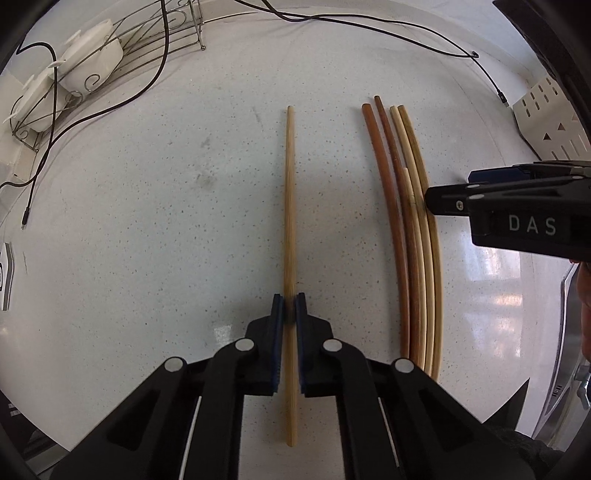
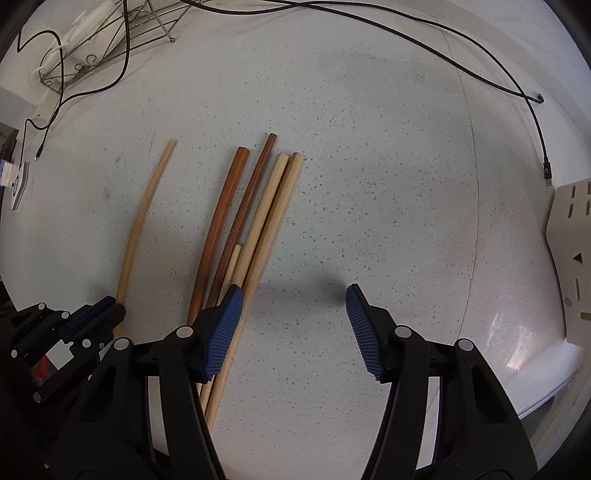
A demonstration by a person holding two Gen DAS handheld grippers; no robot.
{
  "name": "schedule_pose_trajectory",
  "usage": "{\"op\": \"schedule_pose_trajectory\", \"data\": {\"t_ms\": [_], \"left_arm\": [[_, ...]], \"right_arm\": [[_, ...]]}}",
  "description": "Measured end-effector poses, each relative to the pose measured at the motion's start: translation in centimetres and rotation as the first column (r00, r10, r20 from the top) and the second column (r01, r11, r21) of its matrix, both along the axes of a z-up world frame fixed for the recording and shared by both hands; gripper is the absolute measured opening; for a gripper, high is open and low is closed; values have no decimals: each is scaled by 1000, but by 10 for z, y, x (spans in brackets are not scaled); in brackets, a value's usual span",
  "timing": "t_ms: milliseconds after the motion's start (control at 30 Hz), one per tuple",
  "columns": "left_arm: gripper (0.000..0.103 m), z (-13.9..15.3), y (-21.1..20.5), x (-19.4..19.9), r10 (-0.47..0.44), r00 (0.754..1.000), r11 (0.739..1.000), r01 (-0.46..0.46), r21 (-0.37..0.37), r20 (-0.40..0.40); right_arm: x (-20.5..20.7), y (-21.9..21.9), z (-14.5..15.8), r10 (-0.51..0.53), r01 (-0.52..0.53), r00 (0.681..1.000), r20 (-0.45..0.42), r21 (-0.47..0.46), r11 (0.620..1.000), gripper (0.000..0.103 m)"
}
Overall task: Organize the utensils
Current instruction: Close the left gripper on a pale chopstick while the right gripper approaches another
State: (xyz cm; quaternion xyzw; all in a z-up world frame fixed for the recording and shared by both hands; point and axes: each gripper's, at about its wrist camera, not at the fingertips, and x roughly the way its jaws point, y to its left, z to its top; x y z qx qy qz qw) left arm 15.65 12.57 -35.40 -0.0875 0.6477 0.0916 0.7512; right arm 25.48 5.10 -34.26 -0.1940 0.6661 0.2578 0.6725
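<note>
A single pale wooden chopstick (image 1: 290, 206) lies lengthwise on the speckled white counter (image 1: 166, 221). My left gripper (image 1: 290, 310) is shut on it near its lower third. To its right lies a bundle of several chopsticks (image 1: 406, 229), two dark brown and the others pale. In the right wrist view my right gripper (image 2: 293, 290) stands open over bare counter, its left finger (image 2: 225, 321) resting over the bundle's (image 2: 251, 221) right edge, with nothing between the pads. The left gripper (image 2: 103, 310) and its chopstick (image 2: 147, 206) show at lower left.
A wire dish rack (image 1: 147, 33) holding white bowls (image 1: 92, 62) stands at the far left. Black cables (image 1: 369, 29) trail across the back of the counter. A cream perforated plate (image 2: 572, 258) lies at the right edge.
</note>
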Motion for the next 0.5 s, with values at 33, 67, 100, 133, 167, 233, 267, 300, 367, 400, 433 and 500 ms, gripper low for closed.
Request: {"op": "schedule_pose_trajectory", "data": {"t_ms": [33, 67, 100, 133, 167, 233, 267, 300, 367, 400, 433, 500], "left_arm": [[6, 0, -1, 0, 3, 1000, 1000, -3, -2, 2], [6, 3, 5, -2, 3, 1000, 1000, -3, -4, 4], [6, 3, 5, -2, 2, 1000, 1000, -2, -5, 5], [6, 2, 5, -3, 4, 1000, 1000, -4, -7, 6], [6, 1, 4, -4, 7, 1000, 1000, -6, -10, 8], [6, 2, 6, -5, 13, 1000, 1000, -13, -18, 11], [6, 2, 7, -6, 17, 1000, 1000, -17, -24, 13], [6, 3, 8, -7, 22, 1000, 999, -22, -31, 14], [6, 3, 11, -8, 26, 1000, 999, -25, -40, 14], [6, 3, 11, -8, 25, 1000, 999, -25, -40, 13], [6, 3, 11, -8, 22, 1000, 999, -22, -37, 11], [6, 3, 7, -6, 9, 1000, 1000, -9, -21, 3]], "right_arm": [[-1, 0, 0, 4, -4, 1000, 0, 0, 1000, 54], [-2, 1, -1, 6, -6, 1000, 1, -2, 1000, 54], [-2, 2, -1, 7, -7, 1000, 1, -5, 1000, 54], [-3, 3, -1, 6, -6, 1000, 0, -9, 1000, 54], [-4, 6, -2, 9, -9, 1000, 3, -16, 1000, 54], [-9, 10, -4, 35, -35, 999, 17, -40, 999, 54], [-11, 12, -4, 52, -51, 998, 26, -52, 997, 54], [-14, 17, -5, 65, -63, 997, 33, -60, 996, 54], [-15, 27, -5, 76, -74, 997, 31, -60, 995, 54], [-15, 28, -5, 80, -78, 996, 27, -61, 995, 54], [-16, 29, -5, 88, -86, 996, 28, -66, 994, 53], [-17, 33, -5, 109, -107, 994, 26, -68, 992, 52]]}}
